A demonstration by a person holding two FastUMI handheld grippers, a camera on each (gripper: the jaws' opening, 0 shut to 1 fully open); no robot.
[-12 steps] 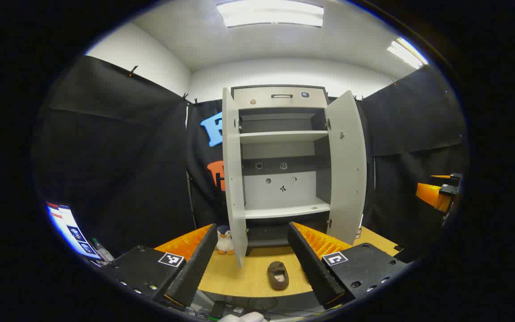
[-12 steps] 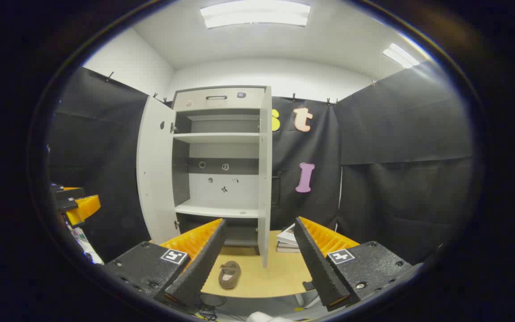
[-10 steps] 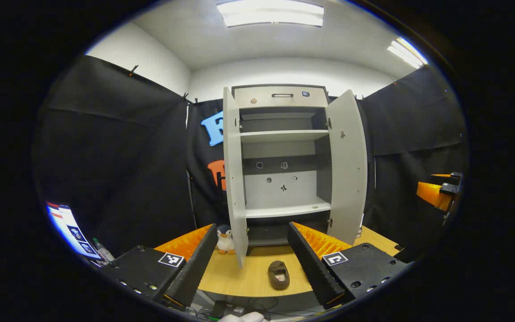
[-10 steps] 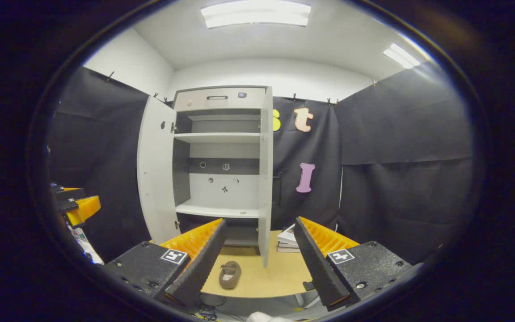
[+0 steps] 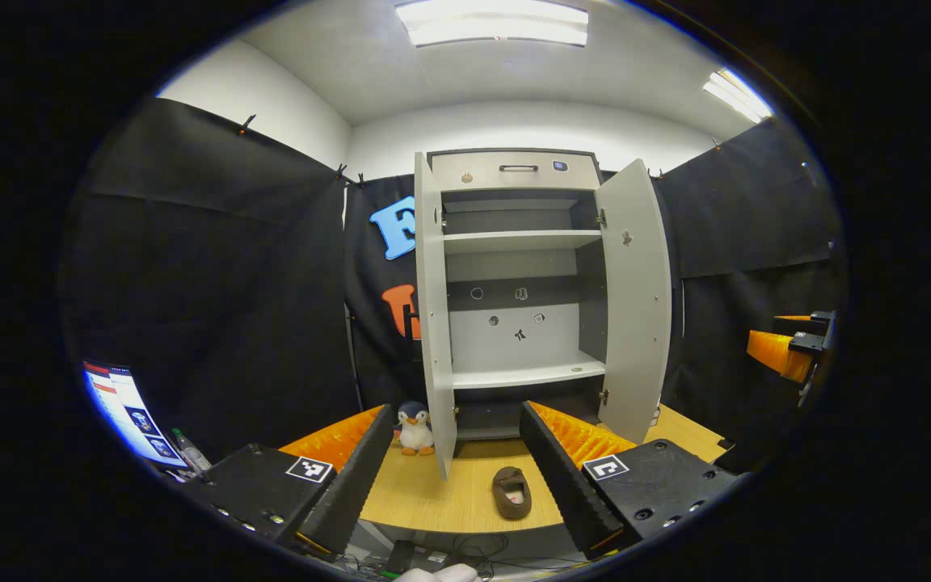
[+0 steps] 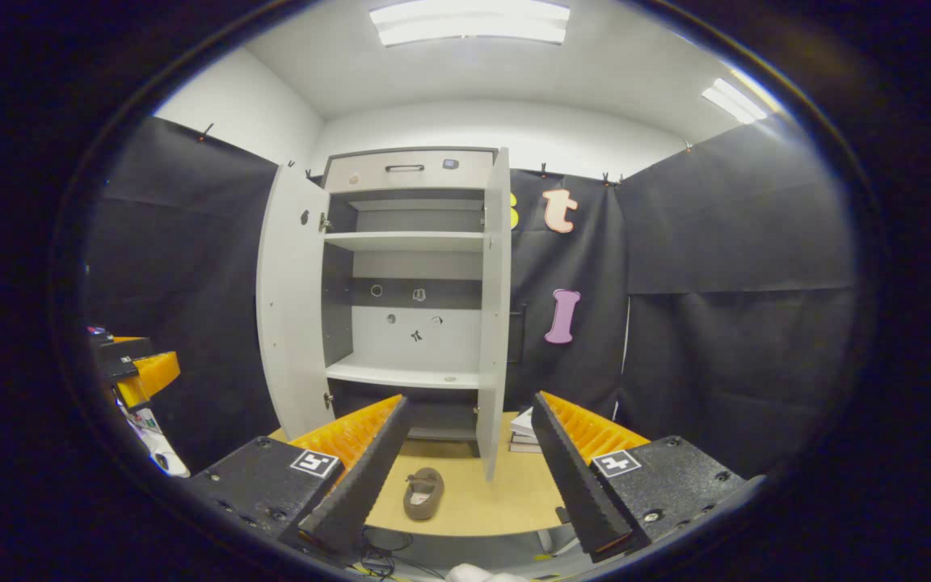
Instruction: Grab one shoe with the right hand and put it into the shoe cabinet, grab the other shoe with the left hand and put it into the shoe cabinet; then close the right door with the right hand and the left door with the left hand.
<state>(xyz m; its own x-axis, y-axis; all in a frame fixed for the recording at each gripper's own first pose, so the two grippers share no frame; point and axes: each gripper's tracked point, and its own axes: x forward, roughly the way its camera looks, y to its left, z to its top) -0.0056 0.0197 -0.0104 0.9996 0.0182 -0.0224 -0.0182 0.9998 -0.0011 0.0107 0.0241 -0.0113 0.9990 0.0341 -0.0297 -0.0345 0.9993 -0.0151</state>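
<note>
The grey shoe cabinet (image 5: 518, 242) stands at the back of the wooden table (image 5: 425, 501) with its left door (image 5: 436, 315) and right door (image 5: 635, 299) swung open. A brown shoe (image 5: 511, 491) lies on the table in front of it, between my left gripper's fingers and beyond their tips. My left gripper (image 5: 456, 411) is open, well short of the shoe. In the right gripper view the cabinet (image 6: 409, 242) is also open, and a brown shoe (image 6: 423, 493) lies beyond my open right gripper (image 6: 469, 400), nearer its left finger.
A penguin plush (image 5: 414, 428) stands by the left door's foot. Stacked books (image 6: 524, 428) lie right of the right door (image 6: 494, 307). A lit monitor (image 5: 122, 412) and a bottle (image 5: 187, 449) sit far left. The other gripper shows at the edges (image 5: 789, 347) (image 6: 138, 372).
Both grippers have drifted slightly; the cabinet sits a little more to the right and higher in each view. Both stay open, and the shoe has not moved on the table.
</note>
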